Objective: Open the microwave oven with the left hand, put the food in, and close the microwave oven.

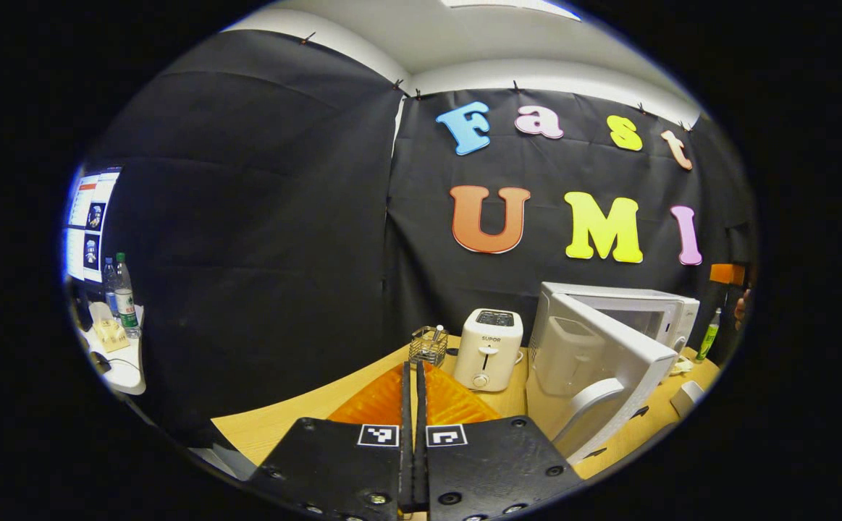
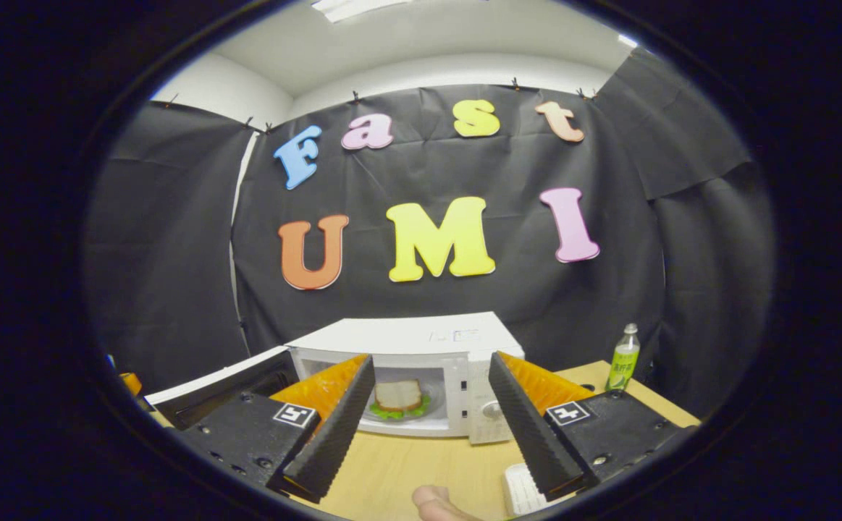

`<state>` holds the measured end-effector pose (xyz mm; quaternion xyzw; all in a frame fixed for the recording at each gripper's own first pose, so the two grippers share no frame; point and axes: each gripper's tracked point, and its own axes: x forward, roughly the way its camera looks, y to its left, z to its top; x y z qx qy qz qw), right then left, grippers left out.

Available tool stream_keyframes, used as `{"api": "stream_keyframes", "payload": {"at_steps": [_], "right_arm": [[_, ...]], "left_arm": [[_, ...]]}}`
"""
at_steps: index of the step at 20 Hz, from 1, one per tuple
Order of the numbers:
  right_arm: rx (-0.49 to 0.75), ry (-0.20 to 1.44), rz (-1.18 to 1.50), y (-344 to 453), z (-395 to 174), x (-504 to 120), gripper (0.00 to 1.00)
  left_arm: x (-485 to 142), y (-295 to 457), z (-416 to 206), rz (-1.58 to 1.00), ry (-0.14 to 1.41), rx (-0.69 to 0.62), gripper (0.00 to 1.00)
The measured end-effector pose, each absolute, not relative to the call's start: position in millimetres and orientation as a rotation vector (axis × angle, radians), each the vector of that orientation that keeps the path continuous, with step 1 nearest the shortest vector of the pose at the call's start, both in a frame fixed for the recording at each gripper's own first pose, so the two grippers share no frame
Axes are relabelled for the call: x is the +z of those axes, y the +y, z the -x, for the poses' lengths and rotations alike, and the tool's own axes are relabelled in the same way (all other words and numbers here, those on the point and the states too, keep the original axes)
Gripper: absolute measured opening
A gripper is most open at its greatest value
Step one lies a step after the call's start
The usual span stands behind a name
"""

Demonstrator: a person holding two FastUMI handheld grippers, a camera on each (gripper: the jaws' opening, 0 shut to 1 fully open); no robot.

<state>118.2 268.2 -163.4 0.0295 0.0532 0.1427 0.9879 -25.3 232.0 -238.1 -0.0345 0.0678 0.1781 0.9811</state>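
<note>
The white microwave (image 2: 421, 336) stands on the wooden table (image 2: 406, 463) with its door (image 2: 225, 387) swung wide open to the left. Inside, a sandwich on green leaves (image 2: 399, 398) lies on a plate. My right gripper (image 2: 429, 358) is open, a little in front of the oven's mouth, with nothing between its fingers. In the left gripper view the microwave (image 1: 645, 307) is at the right, and its open door (image 1: 594, 354) points toward me. My left gripper (image 1: 415, 365) is shut on nothing, left of the door and apart from it.
A white toaster (image 1: 489, 347) and a small wire basket (image 1: 429, 346) stand left of the microwave. A green bottle (image 2: 623, 358) stands at the back right of the table. A fingertip (image 2: 435, 503) and a white object (image 2: 522, 492) lie at the near edge.
</note>
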Motion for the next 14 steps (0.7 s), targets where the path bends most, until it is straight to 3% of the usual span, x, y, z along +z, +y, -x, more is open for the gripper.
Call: {"api": "stream_keyframes", "payload": {"at_steps": [1, 2, 3, 5, 6, 7, 8, 9, 10, 14], "right_arm": [[0.275, 0.098, -0.038, 256, -112, -154, 1.0], [0.261, 0.099, -0.012, 244, -108, -147, 1.0], [0.246, 0.102, 0.012, 232, -103, -143, 0.91], [0.241, 0.082, 0.021, 217, -95, -126, 0.92], [0.251, 0.068, 0.012, 211, -92, -118, 1.0], [0.26, 0.055, -0.002, 204, -90, -112, 0.92], [0.266, 0.049, -0.014, 197, -88, -108, 1.0], [0.269, 0.043, -0.024, 188, -86, -105, 1.0], [0.271, 0.039, -0.029, 179, -85, -103, 0.92], [0.264, 0.007, -0.038, 143, -76, -93, 0.91]], "left_arm": [[-243, 234, 27, 0.057, 0.144, 0.356, 0.0], [-247, 233, 29, 0.042, 0.145, 0.346, 0.0], [-246, 230, 28, 0.029, 0.146, 0.334, 0.0], [-247, 219, 27, 0.015, 0.141, 0.294, 0.0], [-248, 210, 24, 0.017, 0.138, 0.263, 0.0], [-249, 203, 21, 0.024, 0.137, 0.241, 0.0], [-251, 196, 17, 0.041, 0.141, 0.221, 0.0], [-253, 184, 13, 0.066, 0.144, 0.186, 0.0], [-255, 173, 10, 0.089, 0.148, 0.157, 0.0], [-259, 122, -4, 0.149, 0.176, -0.01, 0.0]]}}
